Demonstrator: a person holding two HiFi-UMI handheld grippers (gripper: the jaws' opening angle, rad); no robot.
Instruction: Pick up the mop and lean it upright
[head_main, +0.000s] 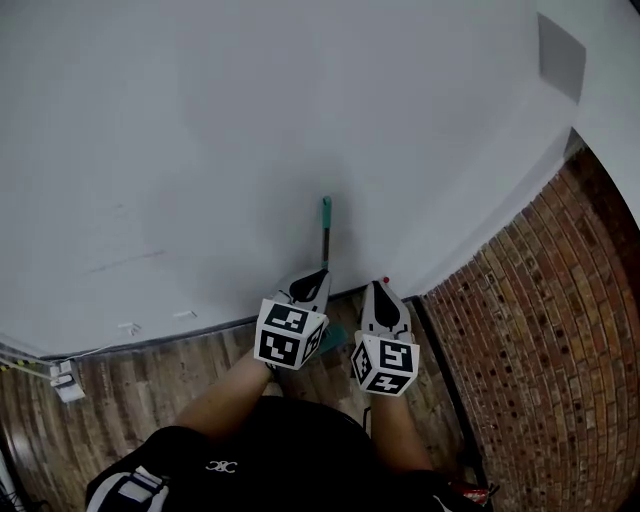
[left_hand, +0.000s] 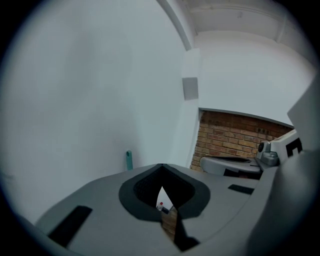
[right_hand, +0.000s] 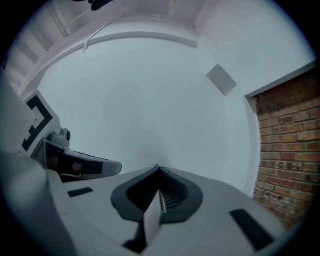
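The mop stands upright against the white wall. Its thin handle (head_main: 325, 240) has a teal top end (head_main: 326, 210), which also shows in the left gripper view (left_hand: 129, 160). A bit of teal mop head (head_main: 332, 340) shows on the floor behind the left gripper's marker cube. My left gripper (head_main: 318, 275) (left_hand: 161, 167) is just in front of the lower handle, its jaws together and holding nothing; the handle passes to their left. My right gripper (head_main: 380, 287) (right_hand: 159, 170) is a little right of the mop, shut and empty.
A red brick wall (head_main: 530, 330) meets the white wall (head_main: 200, 150) at a corner on the right. The floor is wood planks (head_main: 170, 370). A white plug block with a cable (head_main: 62, 380) lies at the far left. A grey plate (head_main: 560, 55) sits high on the wall.
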